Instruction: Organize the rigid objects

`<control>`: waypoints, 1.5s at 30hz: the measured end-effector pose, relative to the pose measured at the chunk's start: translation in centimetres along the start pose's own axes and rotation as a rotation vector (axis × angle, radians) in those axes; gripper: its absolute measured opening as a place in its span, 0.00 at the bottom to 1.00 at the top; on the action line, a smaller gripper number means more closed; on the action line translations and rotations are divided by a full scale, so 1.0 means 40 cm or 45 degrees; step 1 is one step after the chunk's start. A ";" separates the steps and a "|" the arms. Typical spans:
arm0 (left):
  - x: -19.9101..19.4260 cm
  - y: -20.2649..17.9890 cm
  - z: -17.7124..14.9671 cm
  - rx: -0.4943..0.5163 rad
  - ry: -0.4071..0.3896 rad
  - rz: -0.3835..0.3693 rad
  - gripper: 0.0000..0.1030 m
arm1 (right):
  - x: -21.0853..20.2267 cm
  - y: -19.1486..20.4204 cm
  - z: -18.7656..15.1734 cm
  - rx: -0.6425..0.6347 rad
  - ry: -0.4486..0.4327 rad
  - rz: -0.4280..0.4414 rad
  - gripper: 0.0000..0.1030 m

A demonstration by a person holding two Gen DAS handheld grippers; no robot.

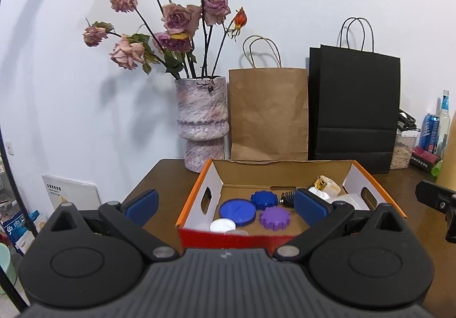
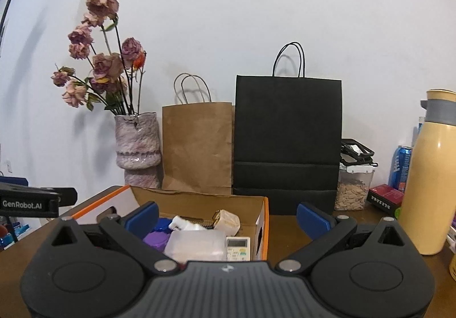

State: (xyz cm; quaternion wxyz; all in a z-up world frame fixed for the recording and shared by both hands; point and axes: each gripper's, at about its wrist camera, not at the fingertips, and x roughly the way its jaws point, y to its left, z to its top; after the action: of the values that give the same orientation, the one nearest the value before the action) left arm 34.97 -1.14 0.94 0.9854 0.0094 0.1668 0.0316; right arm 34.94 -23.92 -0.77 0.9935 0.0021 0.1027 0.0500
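An orange-rimmed cardboard box (image 1: 199,189) (image 2: 265,221) stands on the brown table. Inside lie a flat blue lid (image 1: 238,211), a ridged blue cap (image 1: 264,199), a purple ridged cap (image 1: 275,218) (image 2: 155,241), a white lid (image 1: 222,225), a black comb piece (image 1: 287,198), a cream and gold item (image 1: 327,185) (image 2: 226,221), a clear plastic case (image 2: 196,245) and a white remote (image 2: 238,248). My left gripper (image 1: 226,207) hangs open in front of the box, holding nothing. My right gripper (image 2: 226,219) is open and empty near the box's right end.
Against the white wall stand a mottled vase (image 1: 201,124) (image 2: 138,147) of dried roses, a brown paper bag (image 1: 268,112) (image 2: 198,147) and a black paper bag (image 1: 353,107) (image 2: 287,135). A cream flask (image 2: 430,184), a blue can (image 2: 400,167) and a clear jar (image 2: 353,189) crowd the right side.
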 end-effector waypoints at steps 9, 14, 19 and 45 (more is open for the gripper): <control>-0.158 0.038 -0.037 -0.011 0.000 -0.001 1.00 | -0.155 0.029 -0.016 0.006 0.018 0.006 1.00; -0.249 0.046 -0.059 0.003 0.007 0.001 1.00 | -0.253 0.047 -0.019 0.005 0.008 0.012 1.00; -0.351 0.052 -0.082 0.009 0.001 0.001 1.00 | -0.346 0.062 -0.021 0.007 0.015 0.017 1.00; -0.599 0.065 -0.161 -0.009 0.075 -0.013 1.00 | -0.639 0.095 -0.059 -0.013 0.056 0.025 1.00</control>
State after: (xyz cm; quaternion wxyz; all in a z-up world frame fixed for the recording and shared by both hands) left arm 10.10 -0.05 2.81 0.9803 0.0040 0.1956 0.0276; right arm 9.20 -22.69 2.19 0.9904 -0.0029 0.1242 0.0601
